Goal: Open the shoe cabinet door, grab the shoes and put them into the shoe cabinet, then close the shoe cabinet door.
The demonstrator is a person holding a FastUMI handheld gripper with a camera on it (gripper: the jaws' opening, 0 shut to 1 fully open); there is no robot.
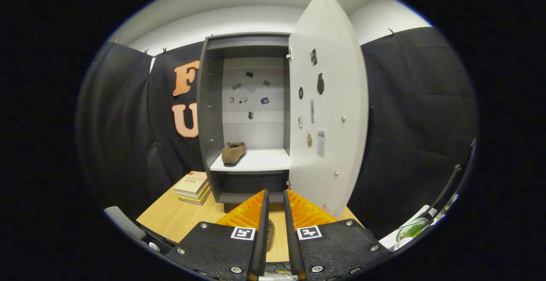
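The cabinet (245,114) stands at the far end of a wooden table (170,219), at 12 o'clock from the gripper (275,200). Its door (328,106) is swung wide open to the right, at about 1 o'clock, with small stickers on its inner face. One brown shoe (233,152) lies on the left part of the white shelf (260,161) inside, at 11 o'clock from the fingertips and well beyond them. The fingers are nearly together, a narrow gap between them, and grip nothing. A stack of books (193,188) lies on the table just left of the cabinet, at 10 o'clock.
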